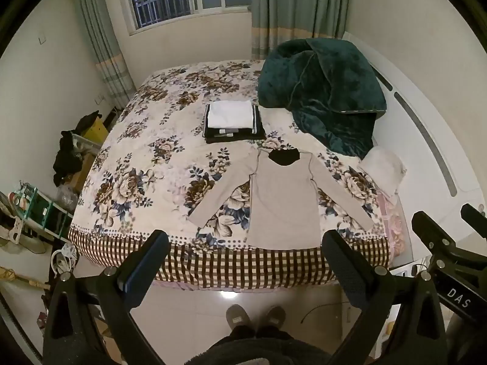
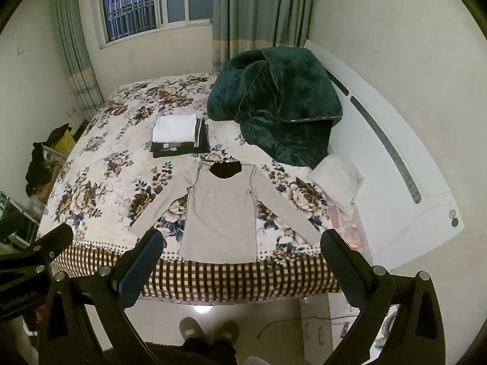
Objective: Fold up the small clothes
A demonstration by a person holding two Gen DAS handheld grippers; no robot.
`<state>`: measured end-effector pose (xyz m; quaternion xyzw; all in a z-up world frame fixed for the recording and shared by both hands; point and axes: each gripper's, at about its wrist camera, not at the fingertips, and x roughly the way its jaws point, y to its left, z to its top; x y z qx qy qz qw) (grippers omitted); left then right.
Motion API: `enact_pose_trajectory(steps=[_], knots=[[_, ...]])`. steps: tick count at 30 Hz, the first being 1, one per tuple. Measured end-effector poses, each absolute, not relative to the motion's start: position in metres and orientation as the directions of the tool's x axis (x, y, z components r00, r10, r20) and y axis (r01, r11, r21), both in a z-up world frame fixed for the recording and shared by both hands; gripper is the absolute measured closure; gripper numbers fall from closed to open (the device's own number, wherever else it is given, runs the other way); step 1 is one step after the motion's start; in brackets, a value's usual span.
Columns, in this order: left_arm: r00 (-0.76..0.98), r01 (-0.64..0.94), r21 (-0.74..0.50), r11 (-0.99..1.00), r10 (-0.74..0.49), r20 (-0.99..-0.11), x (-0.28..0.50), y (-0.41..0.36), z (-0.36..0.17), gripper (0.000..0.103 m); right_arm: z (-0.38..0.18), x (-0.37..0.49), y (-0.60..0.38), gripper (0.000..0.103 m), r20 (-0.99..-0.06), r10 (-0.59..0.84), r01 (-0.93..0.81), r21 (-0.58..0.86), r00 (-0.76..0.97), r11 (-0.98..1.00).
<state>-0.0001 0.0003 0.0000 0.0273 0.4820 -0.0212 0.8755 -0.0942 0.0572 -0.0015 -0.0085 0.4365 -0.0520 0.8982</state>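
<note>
A beige long-sleeved top (image 1: 283,200) lies flat on the flowered bed, sleeves spread, dark collar away from me, hem at the near edge; it also shows in the right wrist view (image 2: 222,213). A stack of folded clothes (image 1: 232,120), white on top of dark ones, sits behind it (image 2: 179,137). My left gripper (image 1: 245,243) is open and empty, held above the floor in front of the bed. My right gripper (image 2: 242,243) is open and empty beside it; its fingers (image 1: 438,234) show at the right of the left wrist view.
A dark green plush blanket (image 1: 322,97) is heaped at the bed's far right, with a white pillow (image 1: 383,167) below it. The white headboard (image 2: 395,158) runs along the right. Boxes and clutter (image 1: 76,152) stand left of the bed. My slippered feet (image 1: 255,318) stand on the tiled floor.
</note>
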Motion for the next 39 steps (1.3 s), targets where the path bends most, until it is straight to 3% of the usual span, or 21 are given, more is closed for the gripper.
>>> enact_pose_trajectory(steps=[39], knots=[[0.559,0.048,0.026,0.998,-0.005,-0.829,0.008,0.006,0.020,0.000,0.013,-0.097,0.055,0.000,-0.774,-0.109,0.089,-0.068,0.624,0.994]])
